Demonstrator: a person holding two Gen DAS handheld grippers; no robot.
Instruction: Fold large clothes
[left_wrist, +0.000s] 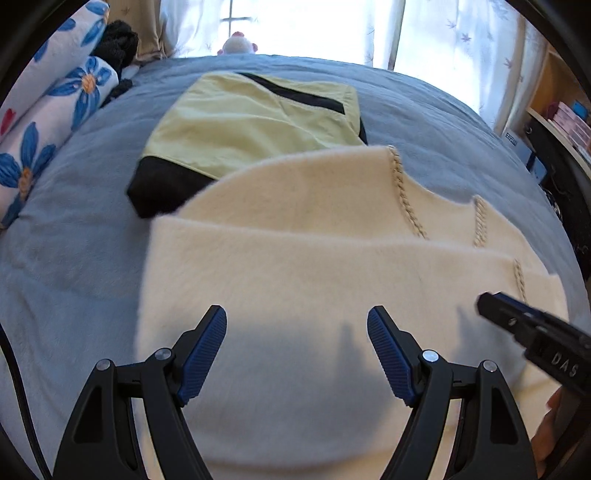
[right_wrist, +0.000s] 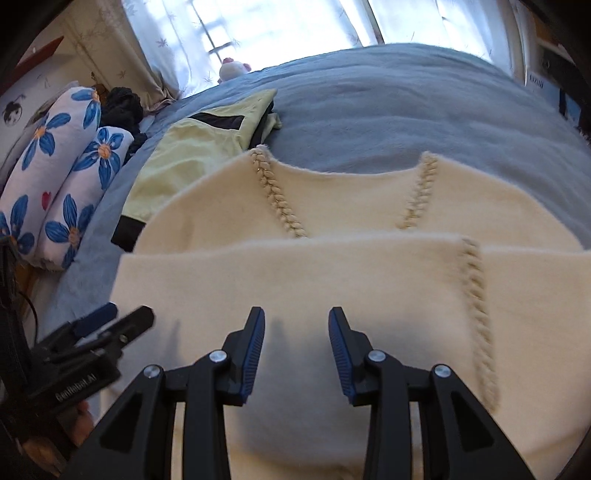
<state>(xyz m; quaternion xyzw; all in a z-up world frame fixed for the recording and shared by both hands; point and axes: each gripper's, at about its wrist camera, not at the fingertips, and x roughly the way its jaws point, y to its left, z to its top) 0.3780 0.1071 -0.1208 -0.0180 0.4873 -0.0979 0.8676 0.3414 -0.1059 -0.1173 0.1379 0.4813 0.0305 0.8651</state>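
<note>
A cream fleece garment (left_wrist: 314, 258) with braided seams lies on the blue bedcover (left_wrist: 74, 240), its near part folded over itself. My left gripper (left_wrist: 296, 314) hangs open just above its left half, with nothing between the pads. Over the right half my right gripper (right_wrist: 296, 314) stands open with a narrower gap, and only the cream garment (right_wrist: 332, 280) shows below it. Each gripper shows in the other's view: the right gripper (left_wrist: 495, 302) at the right edge, the left gripper (right_wrist: 125, 319) at the lower left with a hand behind it.
A folded yellow-green jacket (left_wrist: 251, 122) with black trim lies just beyond the cream garment. Flowered pillows (left_wrist: 55, 110) and a dark cloth (left_wrist: 118, 40) sit at the far left. A plush toy (left_wrist: 238, 44) rests by the curtained window. A shelf (left_wrist: 554, 122) stands to the right.
</note>
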